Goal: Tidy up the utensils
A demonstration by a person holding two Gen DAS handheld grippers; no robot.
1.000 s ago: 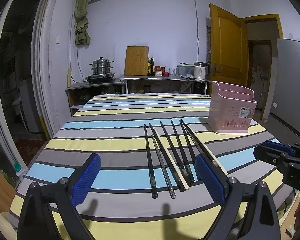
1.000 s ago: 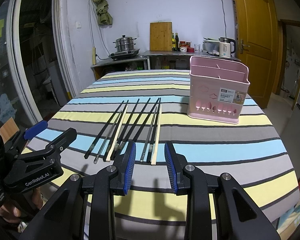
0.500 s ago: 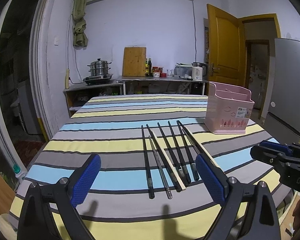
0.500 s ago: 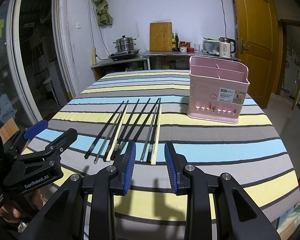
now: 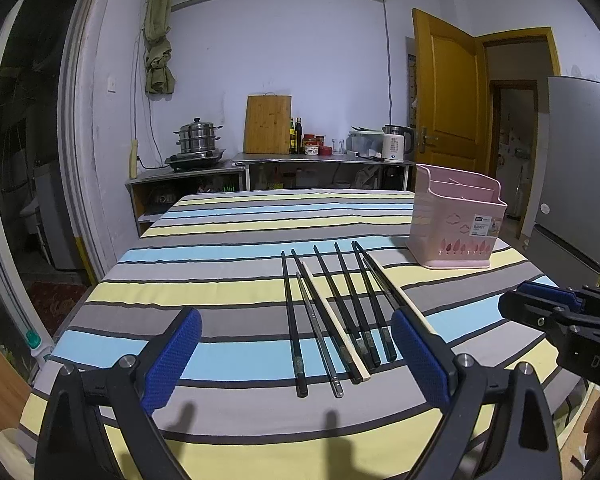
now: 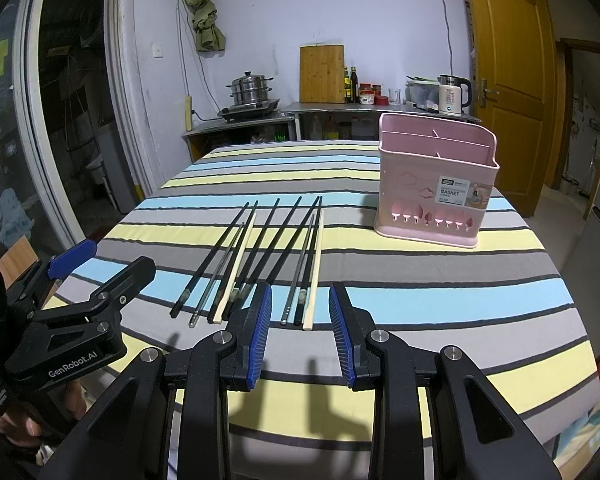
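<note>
Chopsticks (image 6: 260,256) lie side by side on a striped tablecloth (image 6: 420,280), long axes running from the near edge away toward the far wall, slightly fanned. A pink basket (image 6: 436,188) stands upright just beyond them to the right. The left gripper (image 5: 296,360) is wide open and holds nothing. The right gripper (image 6: 300,332) is partly open, also holding nothing. Its fingers hide some near chopstick ends.

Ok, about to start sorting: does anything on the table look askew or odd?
Nothing stands out. The chopsticks lie flat in a rough row, slightly fanned, beside the upright pink basket, which looks empty. Both tongs are open.
</note>
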